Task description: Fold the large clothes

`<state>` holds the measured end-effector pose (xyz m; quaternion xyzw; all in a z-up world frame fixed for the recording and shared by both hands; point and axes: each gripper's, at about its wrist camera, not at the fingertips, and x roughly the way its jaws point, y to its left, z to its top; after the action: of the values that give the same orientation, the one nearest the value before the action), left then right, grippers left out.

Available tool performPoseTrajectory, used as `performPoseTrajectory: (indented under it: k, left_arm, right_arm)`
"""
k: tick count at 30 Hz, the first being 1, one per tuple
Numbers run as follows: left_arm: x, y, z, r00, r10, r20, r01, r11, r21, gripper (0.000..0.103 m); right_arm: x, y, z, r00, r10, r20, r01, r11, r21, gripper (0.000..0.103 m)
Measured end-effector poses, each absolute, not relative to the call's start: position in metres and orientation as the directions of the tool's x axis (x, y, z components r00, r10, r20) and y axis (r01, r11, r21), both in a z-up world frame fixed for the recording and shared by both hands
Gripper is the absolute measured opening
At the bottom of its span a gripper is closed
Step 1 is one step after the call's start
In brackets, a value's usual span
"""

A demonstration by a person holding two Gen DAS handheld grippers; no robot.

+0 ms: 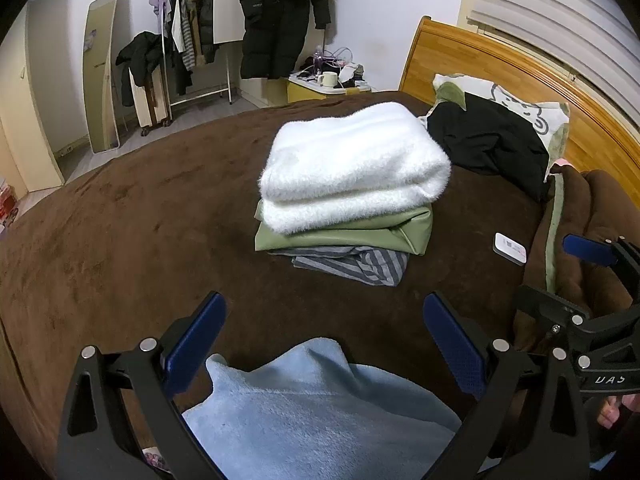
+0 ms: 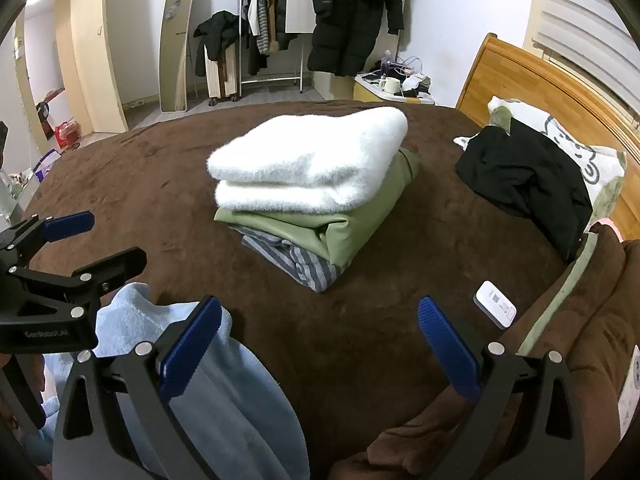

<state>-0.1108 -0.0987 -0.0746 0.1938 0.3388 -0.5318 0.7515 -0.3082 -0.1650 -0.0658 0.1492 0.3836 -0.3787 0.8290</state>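
Observation:
A light blue fleece garment [image 1: 320, 408] lies on the brown bed at the near edge, beneath my left gripper [image 1: 324, 316], which is open above it. In the right wrist view the same blue garment [image 2: 224, 392] lies under the left finger of my right gripper [image 2: 320, 320], also open with nothing between its fingers. Mid-bed stands a folded stack: a white fluffy garment [image 1: 352, 164] on a green one [image 1: 348, 236] on a striped grey one [image 1: 360, 266]. A crumpled black garment [image 1: 492, 144] rests near the pillow.
A small white device [image 1: 510, 249] lies on the brown blanket [image 1: 120, 240] at right. A bunched brown blanket [image 2: 592, 292] and wooden headboard [image 1: 520, 80] border the right side. Beyond the bed are a clothes rack [image 1: 188, 36], leaning mirror [image 1: 100, 72] and cluttered bedside table [image 1: 328, 80].

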Motion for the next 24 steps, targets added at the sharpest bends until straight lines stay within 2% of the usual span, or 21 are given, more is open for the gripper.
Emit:
performPoseTrajectory:
  k: [24]
  left_arm:
    - [-0.1119, -0.1031, -0.0724, 0.224, -0.672, -0.706, 0.931, 0.361, -0.048, 0.096]
  right_arm:
    - [-0.3113, -0.1697, -0.0631, 0.412, -0.528, -0.743, 0.747, 0.663, -0.056, 0.097]
